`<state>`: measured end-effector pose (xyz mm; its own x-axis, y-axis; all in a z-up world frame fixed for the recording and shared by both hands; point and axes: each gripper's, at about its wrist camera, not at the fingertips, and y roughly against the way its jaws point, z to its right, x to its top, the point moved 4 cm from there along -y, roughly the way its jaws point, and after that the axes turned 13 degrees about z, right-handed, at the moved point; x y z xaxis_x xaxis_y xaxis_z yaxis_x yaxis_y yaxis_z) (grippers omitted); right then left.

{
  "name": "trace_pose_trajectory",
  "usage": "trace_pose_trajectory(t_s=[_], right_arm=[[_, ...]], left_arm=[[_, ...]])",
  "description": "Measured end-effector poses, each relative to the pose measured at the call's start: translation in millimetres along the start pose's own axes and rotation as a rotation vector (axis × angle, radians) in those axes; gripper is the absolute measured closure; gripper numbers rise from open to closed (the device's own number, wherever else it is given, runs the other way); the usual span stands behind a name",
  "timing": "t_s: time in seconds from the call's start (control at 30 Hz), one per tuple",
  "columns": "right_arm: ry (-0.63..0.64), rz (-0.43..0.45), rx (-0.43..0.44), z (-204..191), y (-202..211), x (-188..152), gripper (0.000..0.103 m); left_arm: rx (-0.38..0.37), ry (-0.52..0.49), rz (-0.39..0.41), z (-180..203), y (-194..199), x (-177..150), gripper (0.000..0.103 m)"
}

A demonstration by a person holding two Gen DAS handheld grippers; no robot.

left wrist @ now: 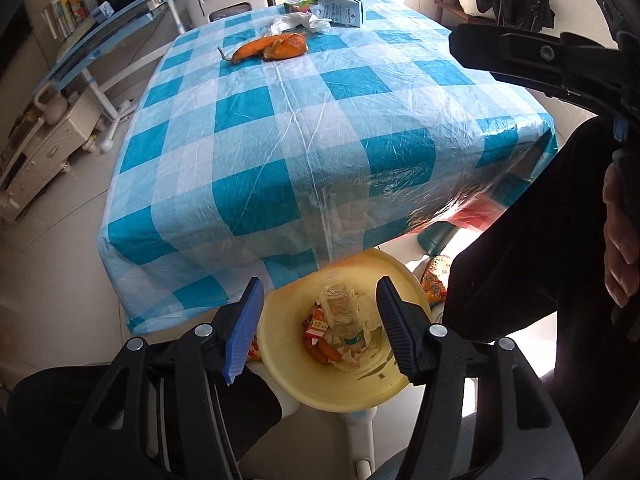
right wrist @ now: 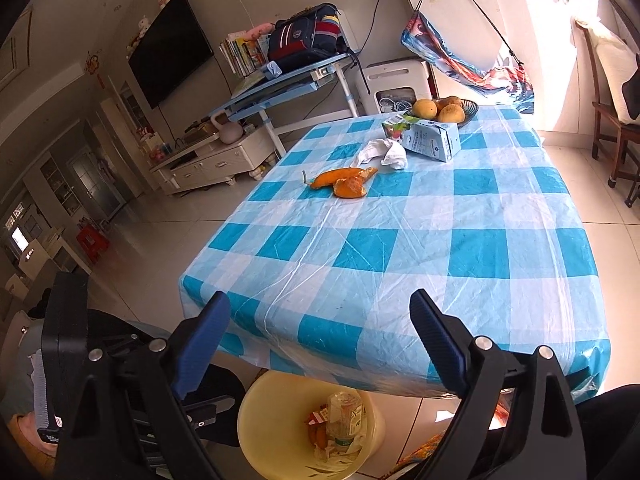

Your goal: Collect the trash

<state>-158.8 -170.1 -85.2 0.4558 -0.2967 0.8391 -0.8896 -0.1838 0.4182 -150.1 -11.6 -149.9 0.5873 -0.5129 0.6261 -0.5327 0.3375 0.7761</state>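
Left gripper (left wrist: pixel 320 328) over the yellow bin (left wrist: pixel 280 376), jaws parted and empty, bottle (left wrist: pixel 340 312) lying loose inside among scraps. Right gripper (right wrist: pixel 320 344) spread wide, empty, nearer the table. Orange peel (right wrist: pixel 344 182) at twelve o'clock from its fingers, far across the checked cloth (right wrist: pixel 400 248), long axis running nine to three; tissue (right wrist: pixel 384 154) and carton (right wrist: pixel 430 140) just beyond

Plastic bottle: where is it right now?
The plastic bottle lies inside the yellow bin on the floor below the table's near edge, directly under the open left hand-held gripper.
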Motion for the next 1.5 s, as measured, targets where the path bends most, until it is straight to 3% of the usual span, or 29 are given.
trace_pose_trajectory(t_s=[0.23,0.6,0.8,1.07,1.37,1.5], right_arm=[[0.005,0.005,-0.005,-1.6,-0.3,0.3,0.016],[0.012,-0.005,0.001,-2.4,-4.6,0.4,0.016],[-0.014,-0.034,0.013,4.4,-17.7,9.0,0.016],[0.075,-0.047,0.016,3.4,-67.5,44.1,0.016],[0.133,-0.135,-0.025,21.3,-164.7,59.1,0.036],[0.135,-0.190,-0.025,27.9,-192.0,52.4,0.051]], left_arm=[[0.057,0.124,0.096,-32.2,5.9,19.2,0.030],[0.140,0.218,0.210,-91.8,-3.9,82.6,0.029],[0.140,0.142,0.246,-98.4,-18.9,117.1,0.029],[0.123,0.004,0.209,-104.7,-75.2,164.0,0.029],[0.077,0.055,0.176,-118.9,-128.6,198.5,0.029],[0.081,-0.004,0.174,-108.8,-141.3,207.0,0.031]])
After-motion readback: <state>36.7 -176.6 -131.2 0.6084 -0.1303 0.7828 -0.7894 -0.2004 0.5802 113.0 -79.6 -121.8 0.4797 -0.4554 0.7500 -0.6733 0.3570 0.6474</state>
